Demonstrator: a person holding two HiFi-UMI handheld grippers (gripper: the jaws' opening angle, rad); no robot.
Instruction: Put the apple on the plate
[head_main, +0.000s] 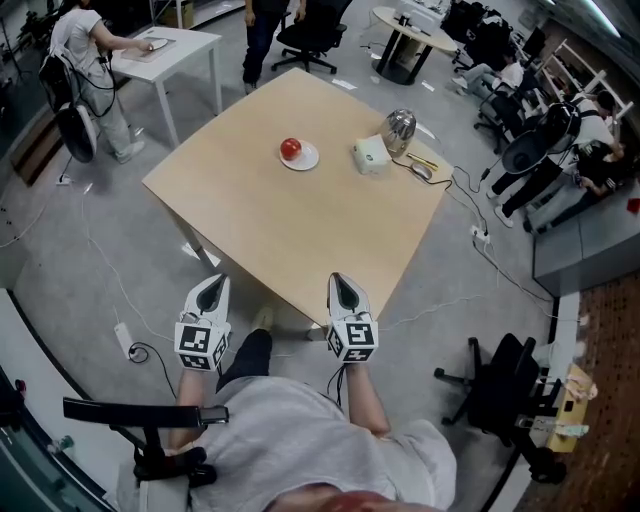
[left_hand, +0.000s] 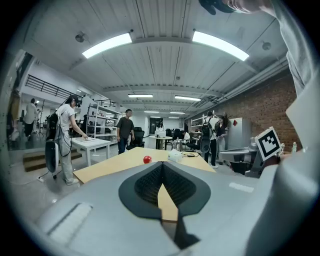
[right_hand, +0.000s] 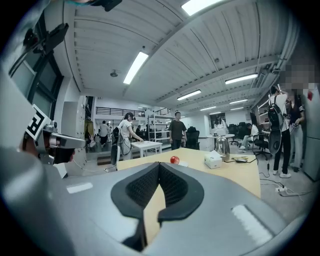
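- Since apple (head_main: 291, 149) already sits on plate (head_main: 311, 158), task looks done.
- Left gripper (head_main: 211, 290) and right gripper (head_main: 343, 288): fingers closed, empty, parked at counter (head_main: 300, 230) edge.

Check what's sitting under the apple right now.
A small white plate lies under the apple, on the tan table. The plate's rim shows beside the fruit; the part of the plate beneath the apple is covered.

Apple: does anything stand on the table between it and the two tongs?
Nothing visible does. Only bare table lies between the left tongs, the right tongs and the apple, which already sits on the plate.
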